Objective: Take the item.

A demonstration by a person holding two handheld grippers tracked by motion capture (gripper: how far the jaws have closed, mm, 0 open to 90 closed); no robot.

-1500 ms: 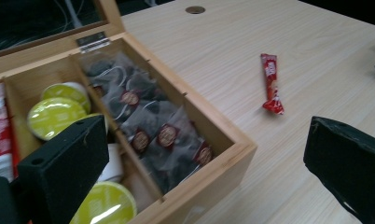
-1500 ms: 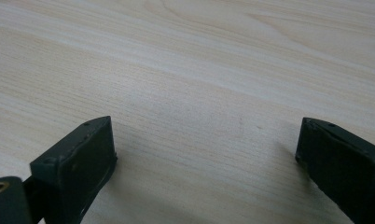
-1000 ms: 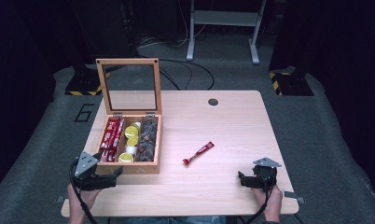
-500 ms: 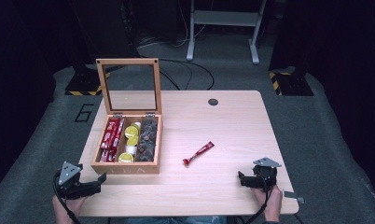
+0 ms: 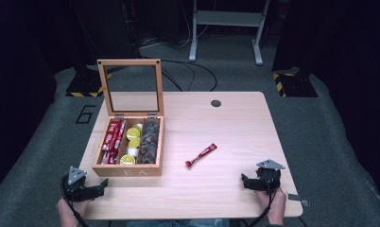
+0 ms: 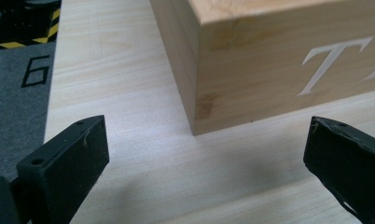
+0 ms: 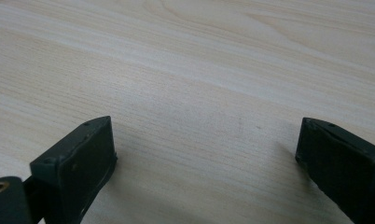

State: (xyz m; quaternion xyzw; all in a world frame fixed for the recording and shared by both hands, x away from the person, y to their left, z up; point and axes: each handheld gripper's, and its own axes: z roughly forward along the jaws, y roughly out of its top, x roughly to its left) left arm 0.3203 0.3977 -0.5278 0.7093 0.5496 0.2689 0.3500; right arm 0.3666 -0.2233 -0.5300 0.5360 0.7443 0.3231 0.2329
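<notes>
Since the earlier frames the left claw (image 5: 102, 190) has drawn back from the front left corner of the wooden tea box (image 5: 130, 171) to the near left edge of the worktop (image 5: 235, 123), though it now sits nearer the box than half a second ago. Its jaws stand wide, empty, facing that corner. The right claw (image 5: 245, 181) rests at the near right, jaws wide over bare wood. A red sachet (image 5: 201, 155) lies between box and right claw, well apart from both. The box lid stands upright.
</notes>
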